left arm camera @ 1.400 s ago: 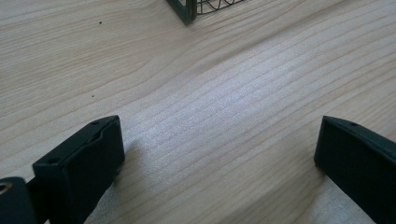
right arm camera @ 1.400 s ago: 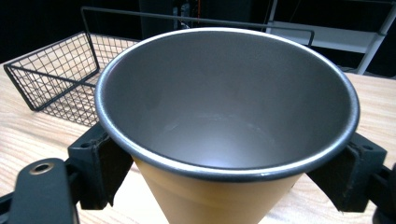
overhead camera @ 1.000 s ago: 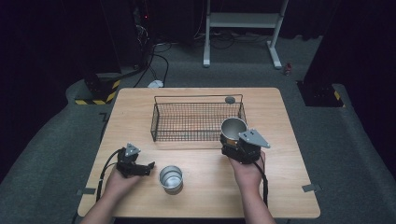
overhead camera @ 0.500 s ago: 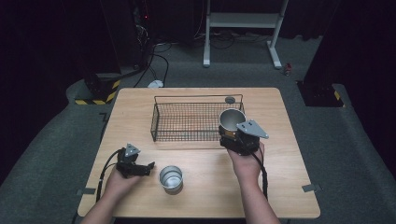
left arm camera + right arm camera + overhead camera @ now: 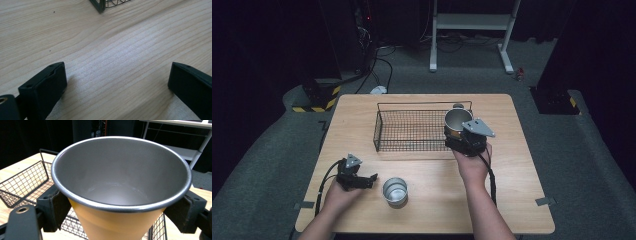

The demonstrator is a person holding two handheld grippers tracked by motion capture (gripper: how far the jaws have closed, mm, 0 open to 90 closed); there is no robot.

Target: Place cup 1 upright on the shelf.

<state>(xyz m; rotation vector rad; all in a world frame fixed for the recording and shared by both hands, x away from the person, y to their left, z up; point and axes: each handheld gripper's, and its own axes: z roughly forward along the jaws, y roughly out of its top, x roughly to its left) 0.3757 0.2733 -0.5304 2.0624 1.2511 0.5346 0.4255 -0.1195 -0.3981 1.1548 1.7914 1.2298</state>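
Right gripper [image 5: 460, 134] clamped on orange cup [image 5: 120, 220], forearm extended, held upright above wire basket's [image 5: 412, 131] right end. Left gripper [image 5: 368, 181] wide open, empty, low on worktop [image 5: 512, 190] in front of basket.

A wire basket [image 5: 422, 131] stands on the far middle of the table [image 5: 512, 200]. At the basket's right end the right gripper [image 5: 462, 137] holds a cup [image 5: 457, 122] above the basket's right near corner. A small round thing [image 5: 458, 106] lies on the table just behind the basket's far right corner. A second cup [image 5: 395, 190] stands upright near the table's near edge, left of centre. Just left of that cup rests the left gripper [image 5: 371, 179], its jaws apart over bare table.
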